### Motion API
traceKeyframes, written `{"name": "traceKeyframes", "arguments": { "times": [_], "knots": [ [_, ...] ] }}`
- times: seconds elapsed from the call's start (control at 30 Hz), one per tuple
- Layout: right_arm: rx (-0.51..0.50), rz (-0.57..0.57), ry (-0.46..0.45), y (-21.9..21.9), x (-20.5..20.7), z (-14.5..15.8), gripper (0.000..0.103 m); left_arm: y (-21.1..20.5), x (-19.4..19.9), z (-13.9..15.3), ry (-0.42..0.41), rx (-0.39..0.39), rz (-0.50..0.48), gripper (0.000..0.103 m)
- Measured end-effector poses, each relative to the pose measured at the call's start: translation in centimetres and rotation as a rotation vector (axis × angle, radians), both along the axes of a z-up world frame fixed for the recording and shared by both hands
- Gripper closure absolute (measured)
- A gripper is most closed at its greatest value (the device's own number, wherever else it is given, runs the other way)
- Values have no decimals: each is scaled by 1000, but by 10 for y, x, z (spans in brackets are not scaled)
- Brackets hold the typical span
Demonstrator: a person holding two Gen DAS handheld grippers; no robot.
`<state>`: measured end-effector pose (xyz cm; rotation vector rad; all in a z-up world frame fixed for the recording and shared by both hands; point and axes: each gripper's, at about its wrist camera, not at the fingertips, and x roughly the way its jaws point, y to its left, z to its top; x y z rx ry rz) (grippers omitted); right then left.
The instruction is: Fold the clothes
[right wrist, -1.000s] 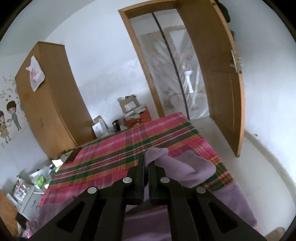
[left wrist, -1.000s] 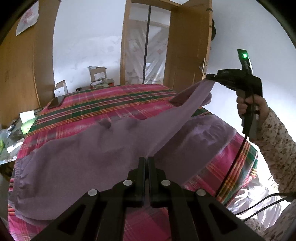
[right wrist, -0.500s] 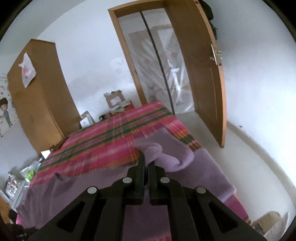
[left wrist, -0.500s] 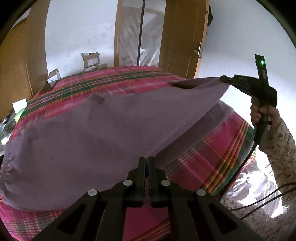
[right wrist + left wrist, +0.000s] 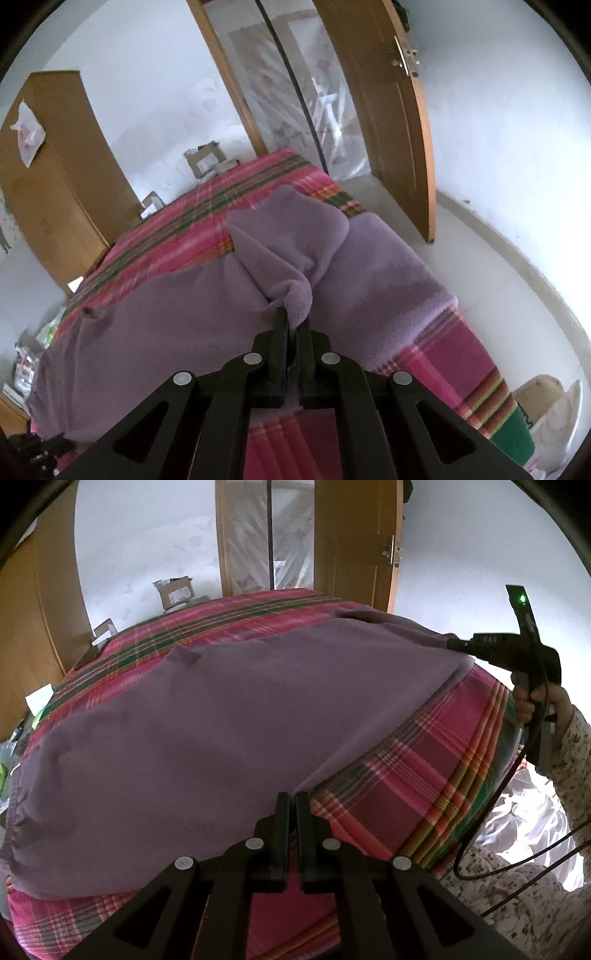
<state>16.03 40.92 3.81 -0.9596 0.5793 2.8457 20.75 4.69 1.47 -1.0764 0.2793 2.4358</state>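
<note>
So the purple garment is spread over the plaid bed, lying mostly flat. Left gripper points down at the near edge, jaws clamped on the hem. Right gripper has its jaws pinched on a bunched corner, held low off the bed's right side by the hand in a floral sleeve.

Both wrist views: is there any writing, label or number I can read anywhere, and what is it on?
Pale marking on the side of the right tongs body, left wrist view: a few characters, too blurred to read.
Cardboard boxes beyond the bed: pale labels, too small to read.
Paper stuck on the wardrobe: pink print, unreadable.
Nothing else carries text; the purple garment is plain.
</note>
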Motion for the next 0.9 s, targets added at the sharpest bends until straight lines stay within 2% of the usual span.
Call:
{"name": "traceKeyframes", "arguments": {
  "times": [0.27, 0.43, 0.5, 0.53, 0.67, 0.8, 0.9],
  "knots": [
    [20, 1, -42, 1, 4, -12, 98, 2, -2, 0, -19, -27, -12, 99],
    [35, 9, -60, 5, 6, -12, 92, 2, -3, 2, -59, -28, -39, 95],
    [45, 15, -66, 6, 6, -11, 87, -1, -2, 7, -65, -1, -52, 95],
    [52, 11, -66, 7, 8, -10, 81, -2, -1, 10, -73, 22, -60, 95],
    [119, 28, -61, 5, 12, -4, 74, -6, -4, 25, -95, 122, -81, 94],
    [247, 63, -9, -7, 17, 13, 73, 2, -18, 32, -87, 160, -68, 93],
    [271, 108, 33, -11, 13, 26, 73, 14, -34, 28, -106, 160, -64, 93]
  ]
}}
